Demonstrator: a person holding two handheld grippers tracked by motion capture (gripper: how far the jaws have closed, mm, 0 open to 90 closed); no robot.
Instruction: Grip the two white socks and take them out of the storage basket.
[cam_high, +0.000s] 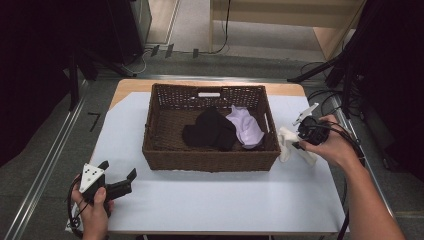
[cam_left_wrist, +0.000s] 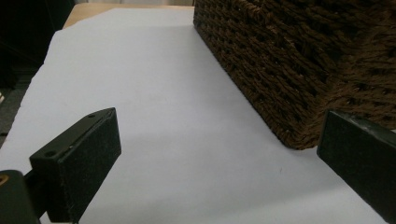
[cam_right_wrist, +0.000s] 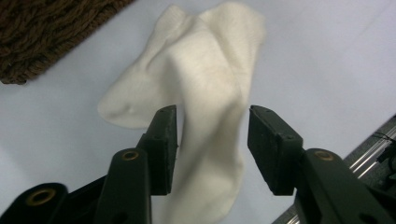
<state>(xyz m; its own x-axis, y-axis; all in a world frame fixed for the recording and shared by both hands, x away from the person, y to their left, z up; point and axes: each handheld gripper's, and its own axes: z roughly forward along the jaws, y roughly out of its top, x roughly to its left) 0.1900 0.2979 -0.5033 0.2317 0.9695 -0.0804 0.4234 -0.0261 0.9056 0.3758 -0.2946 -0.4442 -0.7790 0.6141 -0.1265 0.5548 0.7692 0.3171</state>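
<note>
At right centre of the high view, the right tongs (cam_high: 300, 134) sit over a cream knitted sock (cam_high: 290, 144) on the white table (cam_high: 210, 200), beside the brown wicker basket (cam_high: 210, 161). Lower left, left tongs (cam_high: 118, 176) gape empty. Right gripper view: jaws part-open, straddling the sock (cam_right_wrist: 205, 93), pads off it.

Your right gripper (cam_high: 299, 145) covers part of the white sock (cam_high: 287, 142) from above; the sock's lower end runs off the right gripper view's bottom edge.
</note>
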